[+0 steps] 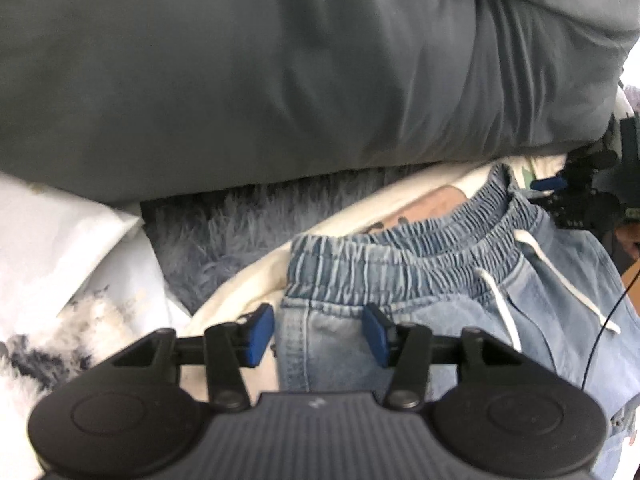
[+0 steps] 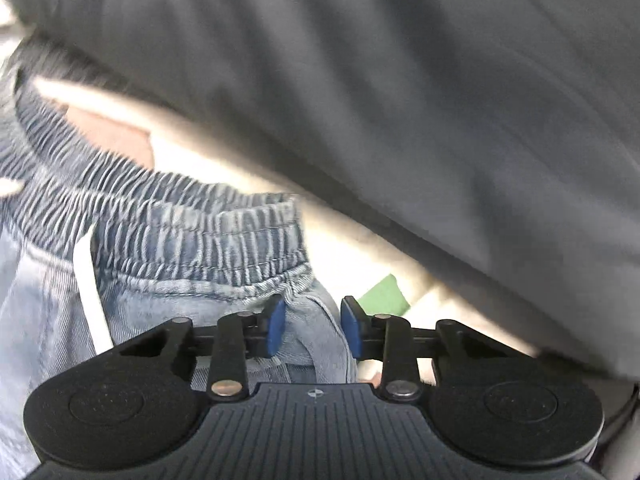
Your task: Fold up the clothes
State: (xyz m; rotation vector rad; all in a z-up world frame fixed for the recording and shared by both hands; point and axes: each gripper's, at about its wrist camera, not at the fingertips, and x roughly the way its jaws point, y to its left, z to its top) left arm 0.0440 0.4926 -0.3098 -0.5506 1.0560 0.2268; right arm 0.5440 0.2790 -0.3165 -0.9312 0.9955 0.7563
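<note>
Both grippers open, jeans waistband away

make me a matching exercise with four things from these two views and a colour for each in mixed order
Things:
1. denim pants
2. drawstring
3. big pillow
4. pads of the left hand-held gripper

Colours:
a. white
b. dark grey
c. bright blue
d. faded light blue

Pairs: 1-d, 2-a, 3-b, 4-c
</note>
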